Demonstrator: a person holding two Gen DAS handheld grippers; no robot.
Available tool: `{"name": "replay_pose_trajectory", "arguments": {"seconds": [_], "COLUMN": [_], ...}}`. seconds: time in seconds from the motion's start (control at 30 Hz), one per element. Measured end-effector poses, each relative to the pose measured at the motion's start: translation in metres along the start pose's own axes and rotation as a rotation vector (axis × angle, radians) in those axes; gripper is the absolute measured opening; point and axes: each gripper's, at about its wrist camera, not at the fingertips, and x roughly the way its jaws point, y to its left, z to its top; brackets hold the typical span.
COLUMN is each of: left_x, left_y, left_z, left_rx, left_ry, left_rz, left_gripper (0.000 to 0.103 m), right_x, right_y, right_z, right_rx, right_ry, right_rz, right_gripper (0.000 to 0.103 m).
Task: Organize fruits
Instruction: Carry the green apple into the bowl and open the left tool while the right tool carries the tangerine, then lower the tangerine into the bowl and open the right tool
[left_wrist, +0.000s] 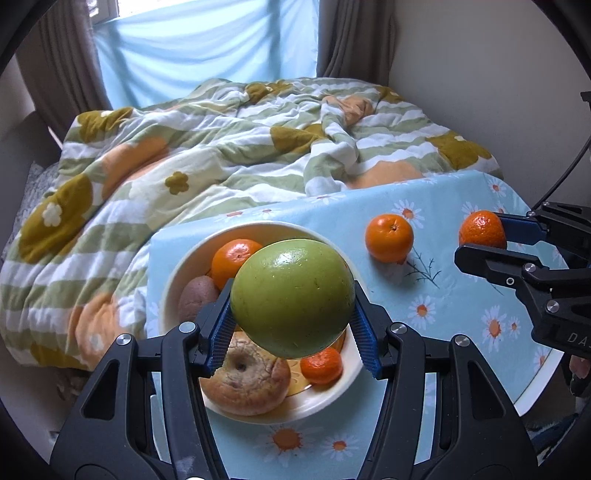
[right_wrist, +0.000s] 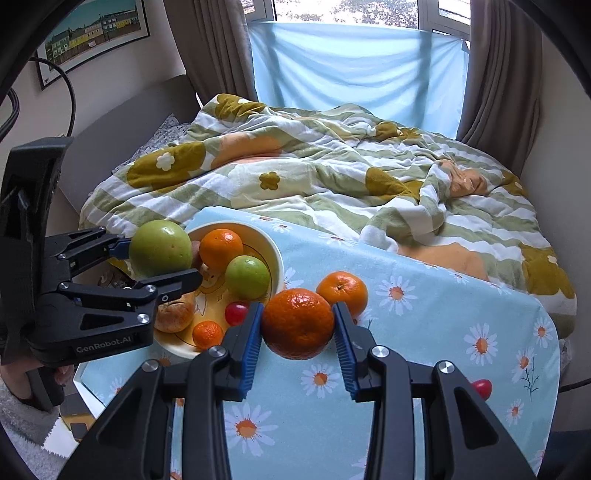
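Observation:
My left gripper (left_wrist: 291, 310) is shut on a green apple (left_wrist: 291, 297) and holds it above the cream bowl (left_wrist: 168, 291); it also shows in the right wrist view (right_wrist: 159, 258). The bowl (right_wrist: 273, 247) holds an orange (right_wrist: 221, 250), a second green apple (right_wrist: 247, 277), a small mandarin (right_wrist: 208, 335), a red fruit (right_wrist: 236, 313) and brownish pieces (left_wrist: 245, 380). My right gripper (right_wrist: 298, 325) is shut on an orange (right_wrist: 297, 323) just above the table, right of the bowl. Another orange (right_wrist: 342, 292) lies on the cloth behind it.
The table has a light blue daisy cloth (right_wrist: 424, 325). A red fruit (right_wrist: 482, 387) lies near its right edge. A bed with a flowered quilt (right_wrist: 332, 173) stands right behind the table. Curtains and a window are at the back.

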Motion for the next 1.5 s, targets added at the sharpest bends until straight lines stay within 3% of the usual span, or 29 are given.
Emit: {"name": "replay_pose_trajectory", "arguments": {"seconds": [0.3, 0.53, 0.57, 0.63, 0.73, 1.07, 1.5], "left_x": [0.031, 0.038, 0.038, 0.032, 0.020, -0.002, -0.036], "left_y": [0.015, 0.022, 0.022, 0.021, 0.026, 0.036, 0.049], "left_z": [-0.008, -0.005, -0.005, -0.004, 0.000, -0.013, -0.053], "left_rx": [0.065, 0.061, 0.064, 0.078, 0.050, 0.012, -0.061], "left_ry": [0.051, 0.056, 0.054, 0.035, 0.000, 0.010, 0.030], "left_rz": [-0.026, -0.071, -0.058, -0.027, -0.049, -0.018, 0.051], "left_gripper": [0.063, 0.064, 0.067, 0.103, 0.103, 0.103, 0.103], "right_x": [0.022, 0.027, 0.027, 0.026, 0.025, 0.025, 0.053], "right_y": [0.007, 0.007, 0.006, 0.004, 0.002, 0.006, 0.047], "right_z": [0.004, -0.002, -0.003, -0.003, -0.004, 0.001, 0.010], "right_rx": [0.071, 0.107, 0.114, 0.125, 0.135, 0.115, 0.031], "right_ry": [0.018, 0.034, 0.036, 0.036, 0.033, 0.025, 0.080], "right_rz": [-0.042, -0.063, -0.065, -0.069, -0.075, -0.058, 0.106], "right_gripper": [0.035, 0.035, 0.035, 0.035, 0.035, 0.035, 0.035]}}
